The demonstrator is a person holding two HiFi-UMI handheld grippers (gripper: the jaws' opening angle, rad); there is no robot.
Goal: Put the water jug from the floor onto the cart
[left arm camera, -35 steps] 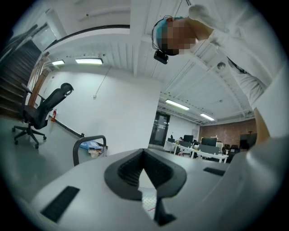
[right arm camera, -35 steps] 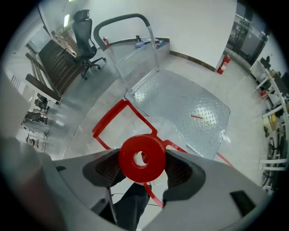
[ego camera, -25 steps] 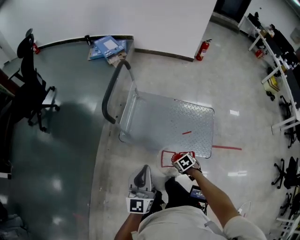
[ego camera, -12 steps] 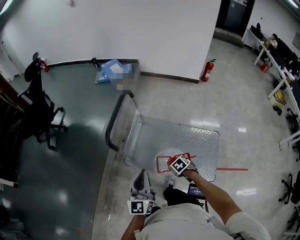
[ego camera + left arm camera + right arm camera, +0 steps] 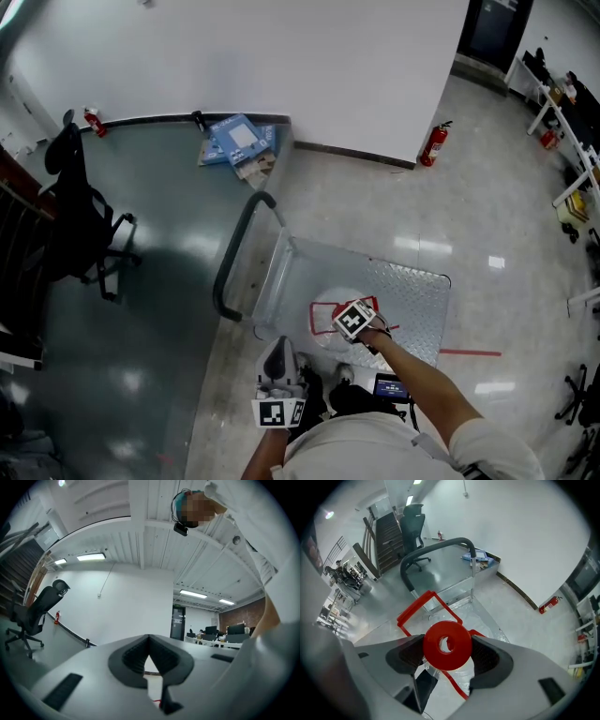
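My left hand-held gripper [image 5: 150,660] is nearest, raised close to my body. Its jaws are closed together with nothing between them. Just ahead, my right hand-held gripper [image 5: 446,654] is clamped on the neck of the jug [image 5: 457,674], right under the red cap [image 5: 446,644]. The red handle [image 5: 423,605] sticks out beyond the jaws. In the head view the jug is over the near part of the cart [image 5: 398,291] deck. I cannot tell whether it rests on the plate or hangs just above it. The cart's black push bar [image 5: 232,258] stands at its left end. Farther off, a black chair [image 5: 80,202] stands on the dark floor. Blue boxes [image 5: 236,141] lie against the white wall, and a fire extinguisher [image 5: 433,143] stands by the wall to the right.
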